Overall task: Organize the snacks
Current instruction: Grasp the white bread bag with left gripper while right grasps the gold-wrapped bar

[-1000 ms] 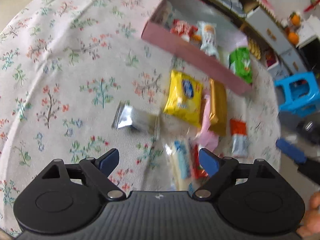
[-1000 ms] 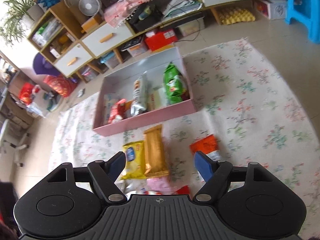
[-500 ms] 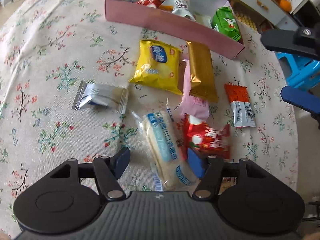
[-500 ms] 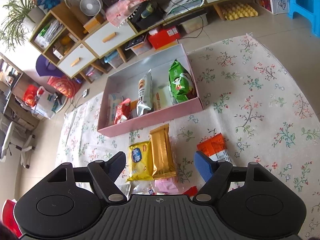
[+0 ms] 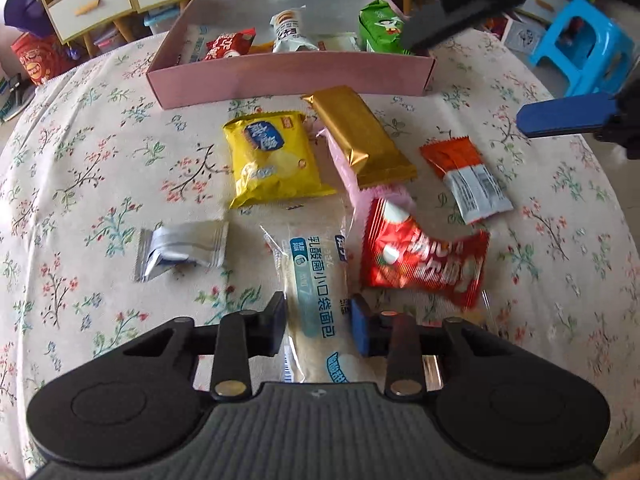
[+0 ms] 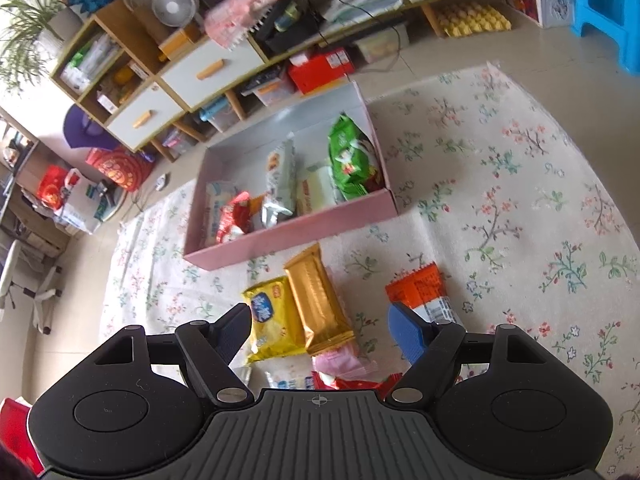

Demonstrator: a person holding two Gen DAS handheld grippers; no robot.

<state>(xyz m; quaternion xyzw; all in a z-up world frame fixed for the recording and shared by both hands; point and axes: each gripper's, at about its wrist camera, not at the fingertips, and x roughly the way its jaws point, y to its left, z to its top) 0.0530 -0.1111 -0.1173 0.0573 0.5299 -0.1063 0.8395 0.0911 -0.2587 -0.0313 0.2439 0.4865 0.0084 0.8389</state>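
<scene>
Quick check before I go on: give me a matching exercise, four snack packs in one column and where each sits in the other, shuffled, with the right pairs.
Things:
1. green pack
2. gold bar
3. long clear bread pack
4. silver pack

Places:
A. alone on the cloth, left of the bread pack
B. between the jaws of the left hand-held gripper
C. inside the pink box
D. on the cloth, overlapping a pink pack

Pairs: 1-C, 2-D, 3-B, 4-A
</scene>
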